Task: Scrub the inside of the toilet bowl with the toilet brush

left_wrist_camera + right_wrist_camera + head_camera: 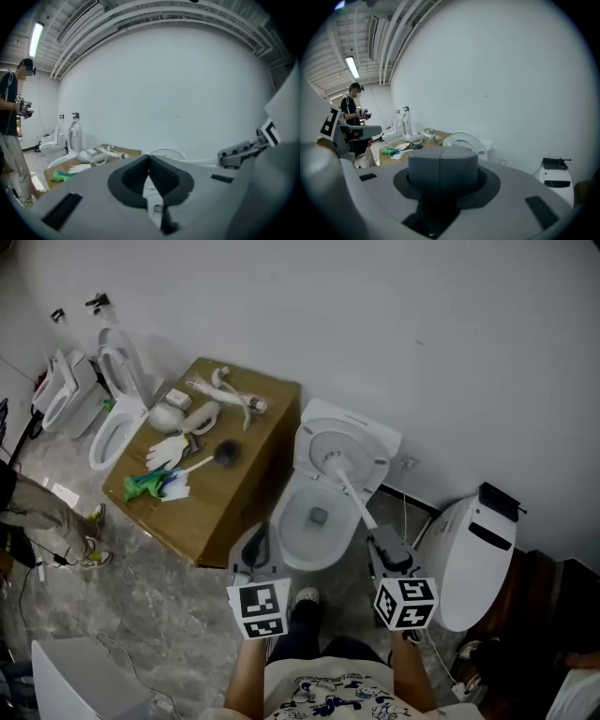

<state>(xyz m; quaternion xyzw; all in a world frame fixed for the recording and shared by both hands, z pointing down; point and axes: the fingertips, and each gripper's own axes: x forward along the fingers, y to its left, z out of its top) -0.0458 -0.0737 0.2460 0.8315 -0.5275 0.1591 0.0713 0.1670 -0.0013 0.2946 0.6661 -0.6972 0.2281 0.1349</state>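
Observation:
The white toilet [323, 512] stands in the middle of the head view with its lid [352, 442] raised and its bowl open. A thin white toilet brush [352, 488] runs from my right gripper [382, 542] up to the back of the bowl, its head under the raised lid. In the left gripper view that handle [201, 161] sticks out of the right gripper [236, 153]. The right gripper's [442, 161] pads are pressed together and hide the handle. My left gripper [256, 547] hangs just left of the bowl, and in its own view the left gripper [149, 159] is shut on nothing.
A cardboard-topped bench [234, 512] left of the toilet carries gloves, a green cloth [145, 486] and a black-headed brush [226, 453]. More toilets stand at far left [117, 418] and at right [478, 549]. A person [9, 122] stands at left.

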